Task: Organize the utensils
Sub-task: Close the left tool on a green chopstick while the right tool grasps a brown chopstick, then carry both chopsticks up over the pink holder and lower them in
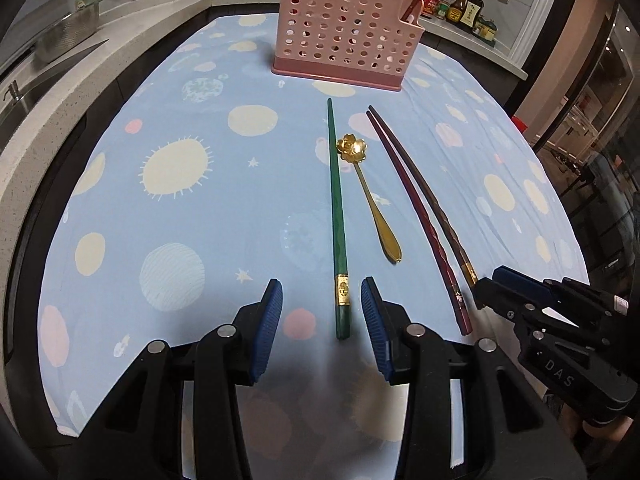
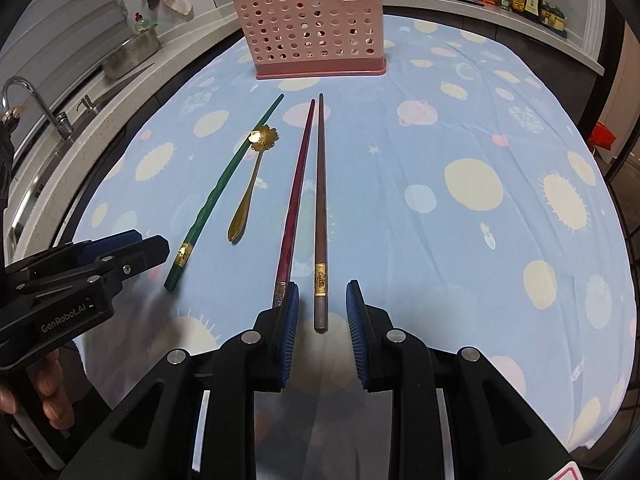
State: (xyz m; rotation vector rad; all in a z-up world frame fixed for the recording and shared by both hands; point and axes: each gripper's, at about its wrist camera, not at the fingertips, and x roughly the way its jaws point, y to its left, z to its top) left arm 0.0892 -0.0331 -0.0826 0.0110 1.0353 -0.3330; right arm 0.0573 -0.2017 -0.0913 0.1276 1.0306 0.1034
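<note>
A green chopstick (image 1: 338,216) lies on the blue cloth, its thick end between the fingers of my open left gripper (image 1: 322,312). A gold flower spoon (image 1: 370,196) lies beside it. A red chopstick (image 2: 294,200) and a brown chopstick (image 2: 320,208) lie side by side; the brown one's thick end sits between the fingers of my open right gripper (image 2: 322,312). The pink perforated holder (image 1: 344,28) stands at the far side with a chopstick in its small compartment. The holder also shows in the right wrist view (image 2: 316,28).
A sink and faucet (image 2: 28,96) run along the left counter. Sauce bottles (image 1: 460,6) stand on the back right counter. A metal pot (image 1: 68,32) sits at the far left. The table's cloth edge (image 1: 68,428) is near me.
</note>
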